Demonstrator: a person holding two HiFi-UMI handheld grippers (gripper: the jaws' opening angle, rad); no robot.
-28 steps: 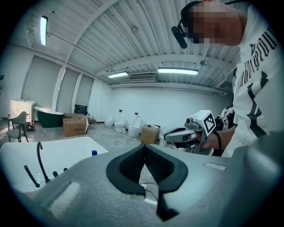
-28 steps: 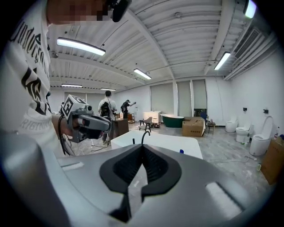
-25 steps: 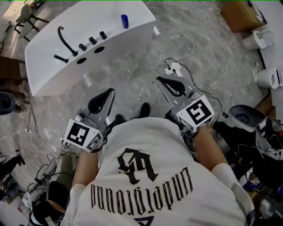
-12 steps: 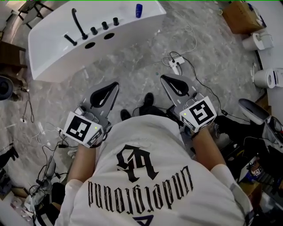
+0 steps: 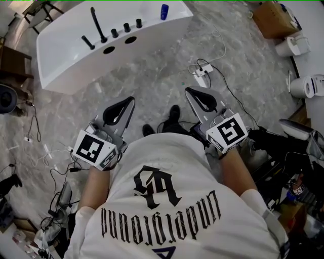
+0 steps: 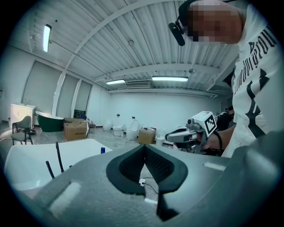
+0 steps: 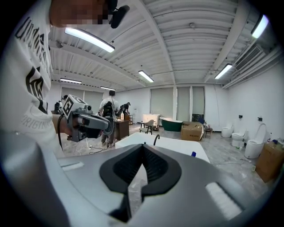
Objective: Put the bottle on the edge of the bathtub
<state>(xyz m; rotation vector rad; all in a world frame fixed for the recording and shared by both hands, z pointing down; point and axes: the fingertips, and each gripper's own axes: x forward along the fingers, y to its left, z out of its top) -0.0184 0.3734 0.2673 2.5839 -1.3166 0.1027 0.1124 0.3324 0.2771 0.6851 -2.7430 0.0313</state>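
Head view, left to right: loose cables [image 5: 35,144] lie on the grey marble-pattern floor [image 5: 152,76] at your left. The white bathtub [image 5: 61,60] sits top left, well apart from both grippers, with open floor between you and it. On its flat top stand a black curved faucet [image 5: 97,24] and a row of black knobs [image 5: 126,26]. The blue bottle [image 5: 164,11] stands upright on the tub's edge near its right end, far from your tools. Your left gripper [image 5: 129,101] has its jaws closed together, nothing between them. Your black shoes [image 5: 174,112] show between the two grippers. Your right gripper [image 5: 189,91] is the same, jaws pressed together and empty. Just past its tip a white power strip [image 5: 201,72] lies on the floor with cords trailing off. A cardboard box [image 5: 276,19] sits top right, and white toilets [image 5: 310,86] stand at the right edge. Writing: your white T-shirt [image 5: 172,202] carries black gothic print that seems to read "Underground", upside down from this view. Each gripper's cube shows a black-and-white square marker. No label on the bottle is readable.
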